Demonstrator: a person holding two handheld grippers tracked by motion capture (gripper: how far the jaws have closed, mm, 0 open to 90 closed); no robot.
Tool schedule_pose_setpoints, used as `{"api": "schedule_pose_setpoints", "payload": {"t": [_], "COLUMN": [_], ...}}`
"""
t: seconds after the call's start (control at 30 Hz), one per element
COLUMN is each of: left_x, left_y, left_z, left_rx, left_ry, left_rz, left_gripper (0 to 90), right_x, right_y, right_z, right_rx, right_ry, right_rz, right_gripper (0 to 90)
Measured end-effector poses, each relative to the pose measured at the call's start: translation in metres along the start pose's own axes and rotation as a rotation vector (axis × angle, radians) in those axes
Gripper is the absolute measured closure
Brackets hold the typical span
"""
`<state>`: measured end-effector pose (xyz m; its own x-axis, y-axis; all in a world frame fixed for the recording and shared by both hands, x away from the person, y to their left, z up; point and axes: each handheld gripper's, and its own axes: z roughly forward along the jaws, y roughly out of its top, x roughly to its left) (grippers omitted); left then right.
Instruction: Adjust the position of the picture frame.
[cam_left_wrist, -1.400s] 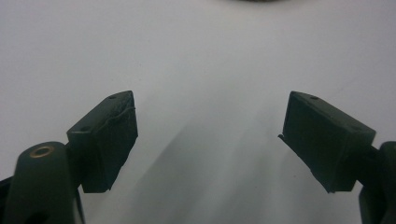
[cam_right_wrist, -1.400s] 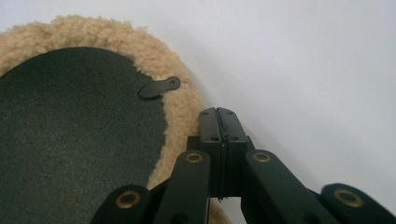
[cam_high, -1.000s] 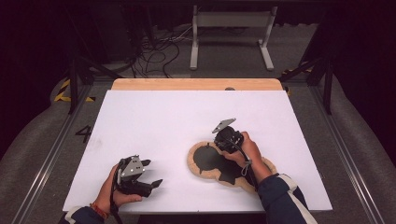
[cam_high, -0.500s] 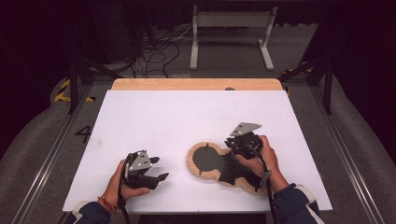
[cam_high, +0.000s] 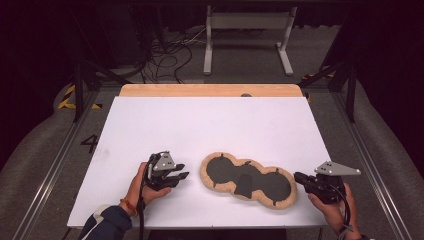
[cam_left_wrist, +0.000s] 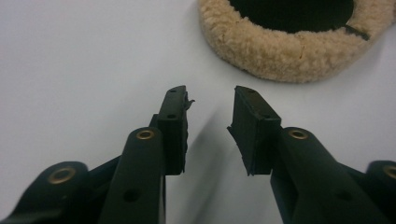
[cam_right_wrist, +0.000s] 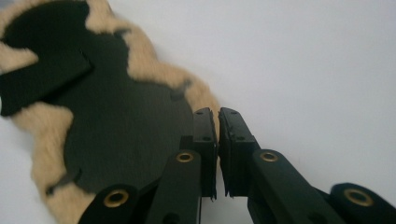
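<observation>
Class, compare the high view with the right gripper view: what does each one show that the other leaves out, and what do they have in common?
High view alone: the whole white table, the left gripper in a hand, its jaws apart after having just been closing with nothing between them, the person's right hand, the wooden board at the far edge, and the cables on the floor.

Right gripper view alone: a close look along that gripper's two jaws, nearly together with nothing between them, beside the fleece rim.

Both: the right gripper, the fleece-edged black pad and the white tabletop.
</observation>
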<state>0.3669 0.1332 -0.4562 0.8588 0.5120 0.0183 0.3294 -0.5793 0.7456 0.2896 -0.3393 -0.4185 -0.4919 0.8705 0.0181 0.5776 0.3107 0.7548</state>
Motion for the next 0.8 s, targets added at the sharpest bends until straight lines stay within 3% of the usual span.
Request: {"api": "schedule_pose_setpoints", "payload": {"t": [0.13, 0.27, 0.43, 0.63, 0.8], "left_x": [0.000, -0.001, -0.004, -0.004, -0.005], "left_y": [0.006, 0.011, 0.013, 0.012, 0.011], "left_z": [0.010, 0.019, 0.023, 0.023, 0.019], "left_rx": [0.021, 0.037, 0.052, 0.047, 0.044], "left_ry": [-0.011, -0.014, -0.015, -0.021, -0.011], "left_rz": [0.000, 0.015, 0.020, -0.015, 0.002], "left_gripper": [74.0, 76.0, 72.9, 69.4, 69.0], "right_x": [-0.001, 0.000, 0.001, -0.001, 0.001], "right_y": [-0.012, -0.020, -0.021, -0.022, -0.022], "right_z": [-0.001, 0.004, 0.005, 0.009, 0.014], "right_rx": [0.023, 0.057, 0.063, 0.068, 0.046], "right_ry": [-0.024, 0.000, -0.001, 0.010, 0.045], "right_rz": [0.011, 0.031, 0.031, 0.085, 0.126], "right_gripper": [85.6, 87.1, 90.0, 90.0, 90.0]}}
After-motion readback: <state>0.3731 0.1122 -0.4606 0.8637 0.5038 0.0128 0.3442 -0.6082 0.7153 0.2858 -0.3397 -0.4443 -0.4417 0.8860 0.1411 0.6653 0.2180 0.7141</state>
